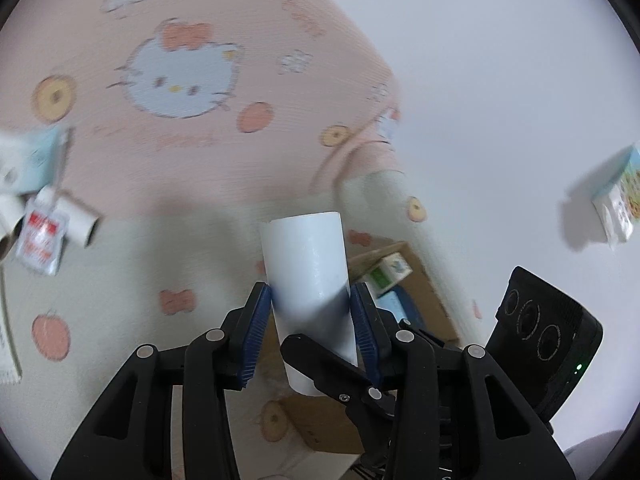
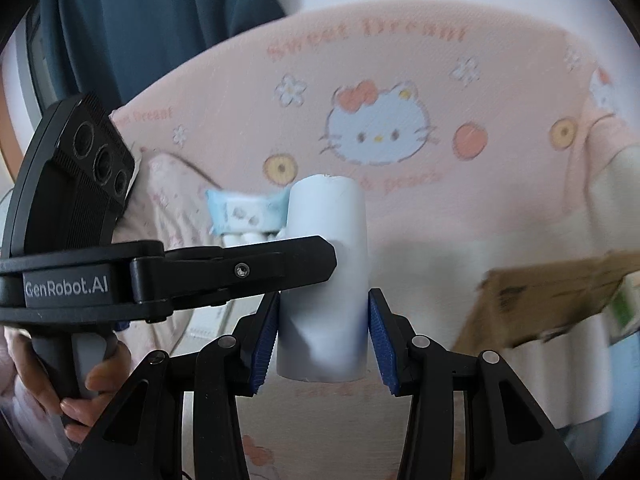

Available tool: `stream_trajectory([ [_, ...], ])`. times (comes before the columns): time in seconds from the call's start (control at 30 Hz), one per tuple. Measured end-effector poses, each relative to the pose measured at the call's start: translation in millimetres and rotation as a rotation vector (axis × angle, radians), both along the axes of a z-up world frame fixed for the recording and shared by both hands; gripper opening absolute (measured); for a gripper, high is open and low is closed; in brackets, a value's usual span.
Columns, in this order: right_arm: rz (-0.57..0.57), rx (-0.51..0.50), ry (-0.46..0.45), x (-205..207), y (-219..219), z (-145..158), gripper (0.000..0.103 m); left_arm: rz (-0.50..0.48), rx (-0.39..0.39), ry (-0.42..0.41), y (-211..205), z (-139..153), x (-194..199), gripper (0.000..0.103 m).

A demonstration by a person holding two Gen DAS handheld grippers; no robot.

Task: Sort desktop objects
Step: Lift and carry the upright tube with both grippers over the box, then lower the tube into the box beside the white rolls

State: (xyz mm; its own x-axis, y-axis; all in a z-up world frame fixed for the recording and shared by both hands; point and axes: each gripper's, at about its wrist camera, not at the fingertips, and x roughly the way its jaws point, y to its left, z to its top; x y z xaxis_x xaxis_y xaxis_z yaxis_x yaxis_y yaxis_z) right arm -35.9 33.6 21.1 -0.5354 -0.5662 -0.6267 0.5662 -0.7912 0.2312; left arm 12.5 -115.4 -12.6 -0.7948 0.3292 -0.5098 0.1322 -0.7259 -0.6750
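A white tube stands nearly upright between the blue pads of my left gripper, which press on both its sides. In the right wrist view the same white tube sits between the pads of my right gripper, also gripped. The right gripper's black finger crosses the tube's lower end in the left wrist view. From the left side of the right wrist view, the left gripper's finger reaches the tube. The tube hangs above a pink cartoon-cat cloth.
An open cardboard box holding small cartons lies below, seen again as the box at right. A pale blue packet, white rolls and a red-printed sachet lie on the cloth. A small carton is at right. A hand holds the left gripper's handle.
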Motion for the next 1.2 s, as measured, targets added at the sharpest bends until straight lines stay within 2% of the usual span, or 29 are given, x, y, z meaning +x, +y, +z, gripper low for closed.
stream_trajectory([
  [0.13, -0.045, -0.019, 0.038, -4, 20, 18, 0.042, -0.060, -0.013, 0.014, 7, 16, -17, 0.044],
  [0.3, -0.080, -0.022, 0.037, -12, 36, 28, 0.042, -0.122, -0.082, 0.012, 20, 26, -37, 0.045],
  [0.57, -0.115, -0.006, 0.035, -17, 59, 34, 0.042, -0.223, -0.073, -0.028, 29, 26, -65, 0.045],
  [0.93, -0.171, 0.031, -0.034, -22, 109, 29, 0.042, -0.325, -0.096, -0.120, 79, 22, -103, 0.045],
  [1.07, -0.185, 0.068, -0.075, -26, 124, 24, 0.042, -0.360, -0.076, -0.189, 96, 15, -122, 0.045],
  [1.2, -0.188, 0.047, -0.178, -35, 143, 11, 0.042, -0.389, -0.120, -0.288, 119, 6, -139, 0.045],
])
